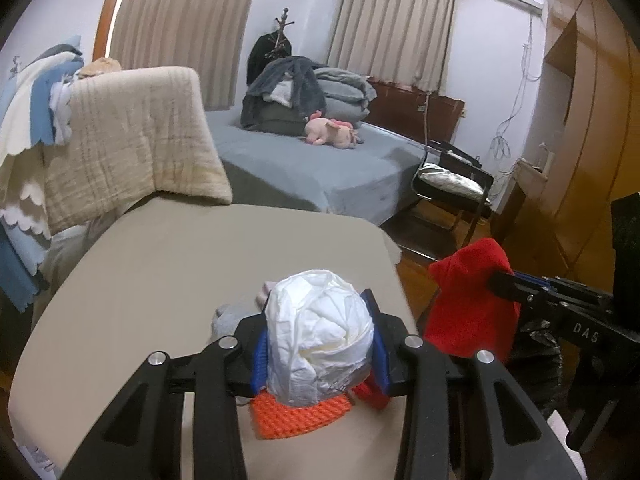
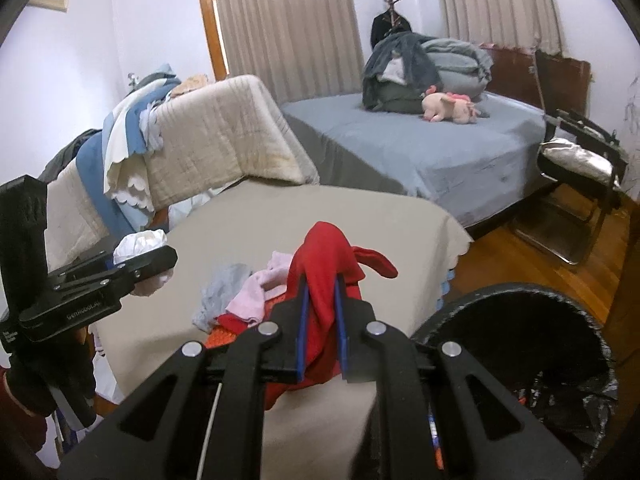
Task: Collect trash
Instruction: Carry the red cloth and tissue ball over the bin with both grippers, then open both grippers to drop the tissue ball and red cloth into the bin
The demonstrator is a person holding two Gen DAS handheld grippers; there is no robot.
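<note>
Left wrist view: left gripper (image 1: pixel 318 344) clamped on a crumpled white paper wad (image 1: pixel 318 334), blue pads pressed into its sides, held just above the beige-covered table (image 1: pixel 180 264). Likely very light, soft, crushable; no risk of breaking, some risk of slipping out if the squeeze eases, so best gripped across the bulk of the ball (as now). Under it, an orange knitted piece (image 1: pixel 296 416) on the cloth. Off to the right, a red cloth (image 1: pixel 472 300) hanging from the other tool. Beyond the table: a bed (image 1: pixel 320 164) with piled bedding and a pink plush toy (image 1: pixel 332 132), a chair (image 1: pixel 452 192), curtains, wood floor.

Right wrist view: right gripper (image 2: pixel 320 320) pinching the red cloth (image 2: pixel 324 280) between narrow-set pads, the fabric limp, draping below. Light and floppy, apt to snag or trail; better taken at a bunched fold. On the table, a small heap of pink cloth (image 2: pixel 260 292) and grey cloth (image 2: pixel 220 296). Lower right, a black-lined bin (image 2: pixel 520 344), mouth open, just beside the table edge. Paper wad (image 2: pixel 140 244) visible at left in the other tool.
</note>
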